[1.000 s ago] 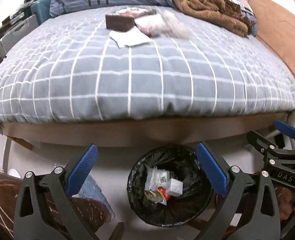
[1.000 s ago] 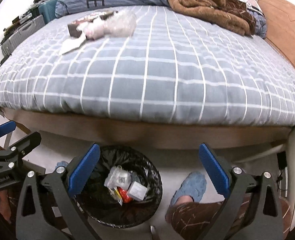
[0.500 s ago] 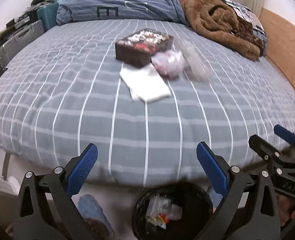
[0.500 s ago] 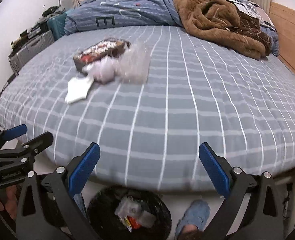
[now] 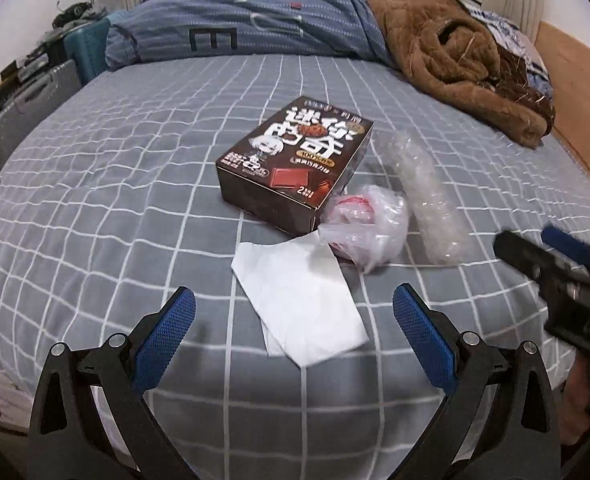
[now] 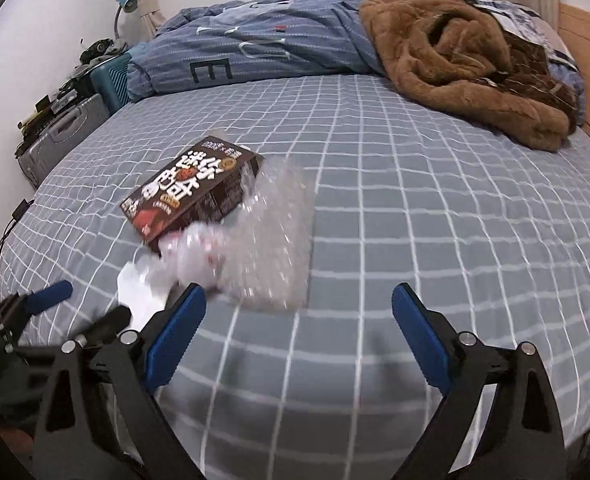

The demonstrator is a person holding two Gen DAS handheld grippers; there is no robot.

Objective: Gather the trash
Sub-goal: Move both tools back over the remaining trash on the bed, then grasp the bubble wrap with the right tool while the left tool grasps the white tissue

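I'm over the bed point(image 5: 95, 200) now, both tools out in front of me and neither carrying anything. My left tool point(image 5: 295, 332) hangs wide open just short of the white paper sheet point(image 5: 299, 300), nothing between its blue pads. My right tool point(image 6: 295, 328) is nearly as wide but its jaws are closing a little, with only bedsheet between them; the bubble wrap point(image 6: 271, 236) lies just ahead of its left pad.

So what's left to pick up? Four pieces, all bunched together mid-bed: the dark chocolate box point(image 5: 295, 164), the crumpled plastic bag point(image 5: 365, 226) touching the box's near corner, the paper sheet tucked partly under that bag, and the bubble wrap alongside on the right. None of them is lifted. No bin shows in either view, so I can't say from here how much has already gone in.

I'd judge this as the start of a pickup, with the whole pile yet to clear. The brown blanket point(image 6: 467, 72) and blue duvet point(image 6: 263, 52) at the far end look like bedding, not trash.
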